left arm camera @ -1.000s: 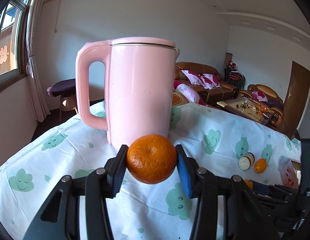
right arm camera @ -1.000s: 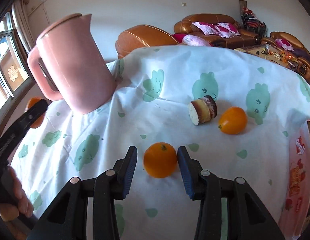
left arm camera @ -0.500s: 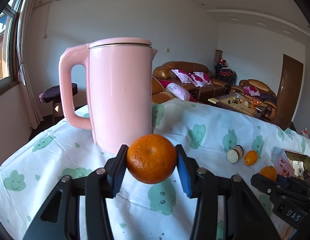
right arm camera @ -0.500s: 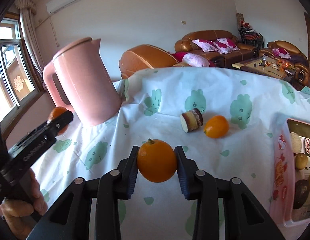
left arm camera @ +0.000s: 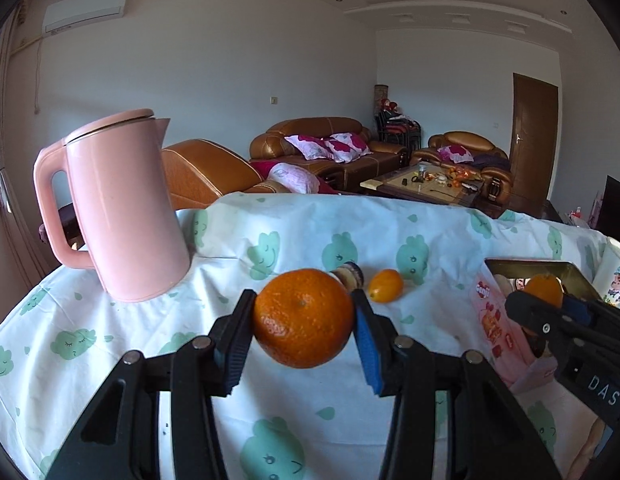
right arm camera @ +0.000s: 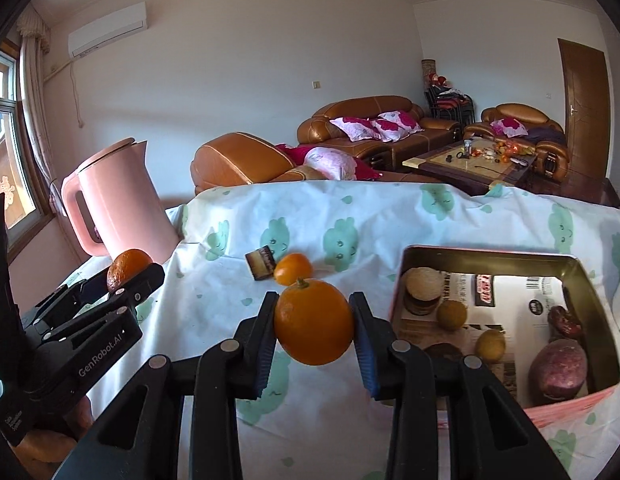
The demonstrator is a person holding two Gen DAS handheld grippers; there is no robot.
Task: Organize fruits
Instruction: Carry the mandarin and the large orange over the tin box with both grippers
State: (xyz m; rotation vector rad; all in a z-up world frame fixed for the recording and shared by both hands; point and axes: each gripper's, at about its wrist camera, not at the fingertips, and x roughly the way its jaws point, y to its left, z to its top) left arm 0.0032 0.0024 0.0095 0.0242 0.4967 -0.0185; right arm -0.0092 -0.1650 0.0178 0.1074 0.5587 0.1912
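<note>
In the left wrist view, the left gripper [left arm camera: 304,334] is pinching a round, dimpled orange mandarin [left arm camera: 303,317] between its black and blue pads at the lower centre of the frame, clear of the white tablecloth with green cloud faces [left arm camera: 110,332]. In the right wrist view, the right gripper [right arm camera: 313,330] is clamping a smooth orange citrus fruit with a small stem [right arm camera: 313,322] at the centre of the frame, also lifted off the cloth. A gold-lined rectangular tin with a pink outer wall [right arm camera: 397,300] is sitting at the lower right, holding assorted round foods. A smaller orange kumquat-like fruit [right arm camera: 292,268] is lying on the cloth just beside a brown-and-cream cylindrical cake [right arm camera: 260,262] in mid-frame. A tall pink plastic kettle with a handle [right arm camera: 118,204] is standing at the left.
</note>
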